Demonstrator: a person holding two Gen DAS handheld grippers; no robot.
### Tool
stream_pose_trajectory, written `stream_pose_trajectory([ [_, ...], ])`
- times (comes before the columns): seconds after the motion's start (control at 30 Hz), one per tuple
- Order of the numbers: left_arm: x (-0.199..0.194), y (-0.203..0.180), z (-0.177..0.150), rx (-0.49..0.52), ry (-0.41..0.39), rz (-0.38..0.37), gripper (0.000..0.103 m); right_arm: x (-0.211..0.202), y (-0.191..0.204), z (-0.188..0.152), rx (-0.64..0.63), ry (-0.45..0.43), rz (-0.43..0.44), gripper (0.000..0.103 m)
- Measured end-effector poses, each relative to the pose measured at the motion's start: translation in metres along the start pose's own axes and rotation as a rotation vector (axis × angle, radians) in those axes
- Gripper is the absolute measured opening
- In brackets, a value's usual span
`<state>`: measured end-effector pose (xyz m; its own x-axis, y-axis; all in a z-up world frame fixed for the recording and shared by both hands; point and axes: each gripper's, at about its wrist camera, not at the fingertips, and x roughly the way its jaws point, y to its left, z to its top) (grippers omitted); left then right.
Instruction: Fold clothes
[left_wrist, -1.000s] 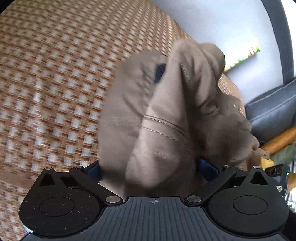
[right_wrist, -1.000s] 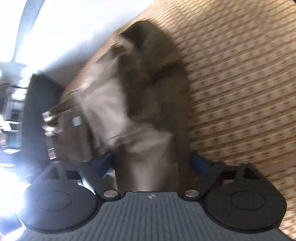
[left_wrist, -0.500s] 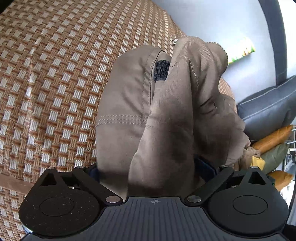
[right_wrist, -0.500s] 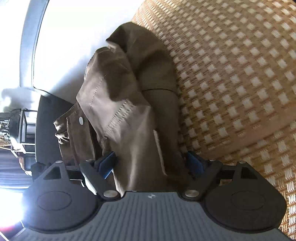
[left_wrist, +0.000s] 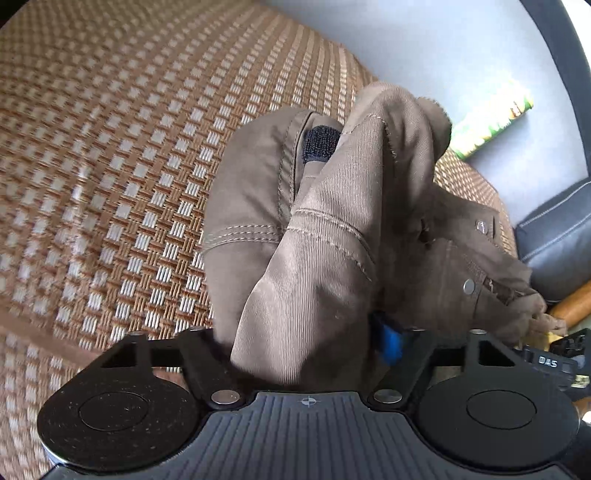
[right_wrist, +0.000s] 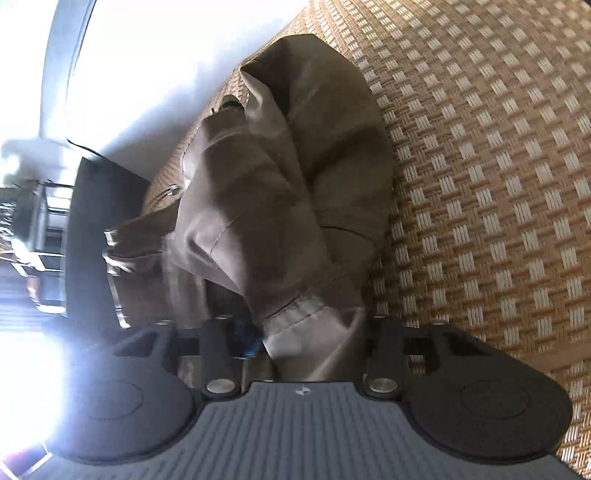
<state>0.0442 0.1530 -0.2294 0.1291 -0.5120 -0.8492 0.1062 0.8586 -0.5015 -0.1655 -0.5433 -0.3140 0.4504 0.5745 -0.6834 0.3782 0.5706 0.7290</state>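
A brown garment (left_wrist: 325, 229) with stitched seams, metal snaps and a black velcro patch hangs bunched over a woven mat (left_wrist: 110, 147). My left gripper (left_wrist: 306, 332) is shut on a fold of it; cloth hides the fingertips except a blue pad (left_wrist: 388, 343). In the right wrist view the same brown garment (right_wrist: 288, 192) drapes from my right gripper (right_wrist: 306, 332), which is shut on a hemmed edge. The cloth sags between the two grippers toward the mat.
The woven brown and cream mat (right_wrist: 498, 184) covers the surface. A pale wall (left_wrist: 443, 55) stands behind. A dark cushion (left_wrist: 554, 243) and an orange one (left_wrist: 576, 302) lie at right. A green box (left_wrist: 491, 125) sits by the wall. Strong glare fills the right view's left side.
Both grippers have kept their hold on the garment. The cloth has shifted and hangs lower and more spread, with the snaps now showing at right in the left view.
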Motion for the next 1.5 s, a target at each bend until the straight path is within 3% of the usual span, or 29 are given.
stream_pose_trajectory([
  [0.13, -0.017, -0.027, -0.019, 0.001, -0.036, 0.077, 0.043, -0.011, 0.005, -0.005, -0.012, 0.021, 0.017, 0.031],
  [0.23, -0.026, -0.044, -0.039, 0.020, -0.007, 0.106, 0.037, -0.025, 0.011, -0.017, -0.020, 0.034, -0.001, 0.029],
  [0.37, -0.046, -0.053, -0.074, 0.014, 0.030, 0.078, 0.035, -0.055, 0.019, -0.047, -0.042, 0.046, -0.033, 0.027],
  [0.6, -0.072, -0.071, -0.121, 0.094, 0.099, 0.029, 0.035, -0.129, 0.033, -0.107, 0.026, 0.019, -0.104, 0.027],
  [0.7, -0.076, -0.091, -0.124, 0.171, 0.092, 0.001, 0.035, -0.157, 0.037, -0.131, 0.070, -0.026, -0.114, 0.026],
  [0.83, -0.075, -0.132, -0.102, 0.243, 0.045, -0.044, 0.035, -0.192, 0.043, -0.133, 0.079, -0.113, -0.103, 0.026],
  [1.03, -0.066, -0.202, -0.054, 0.298, -0.062, -0.093, 0.035, -0.244, 0.049, -0.083, 0.015, -0.238, -0.063, 0.026],
  [1.07, -0.072, -0.204, -0.069, 0.299, -0.079, -0.099, 0.035, -0.253, 0.046, -0.072, 0.000, -0.251, -0.056, 0.026],
  [1.17, -0.067, -0.244, -0.053, 0.276, -0.129, -0.108, 0.035, -0.249, 0.063, -0.024, -0.048, -0.273, -0.040, 0.026],
  [1.23, -0.056, -0.265, -0.037, 0.246, -0.151, -0.110, 0.035, -0.261, 0.054, -0.008, -0.072, -0.276, -0.040, 0.026],
  [1.5, 0.025, -0.312, 0.020, 0.180, -0.208, -0.094, 0.036, -0.267, 0.013, 0.129, -0.166, -0.249, -0.037, 0.026],
])
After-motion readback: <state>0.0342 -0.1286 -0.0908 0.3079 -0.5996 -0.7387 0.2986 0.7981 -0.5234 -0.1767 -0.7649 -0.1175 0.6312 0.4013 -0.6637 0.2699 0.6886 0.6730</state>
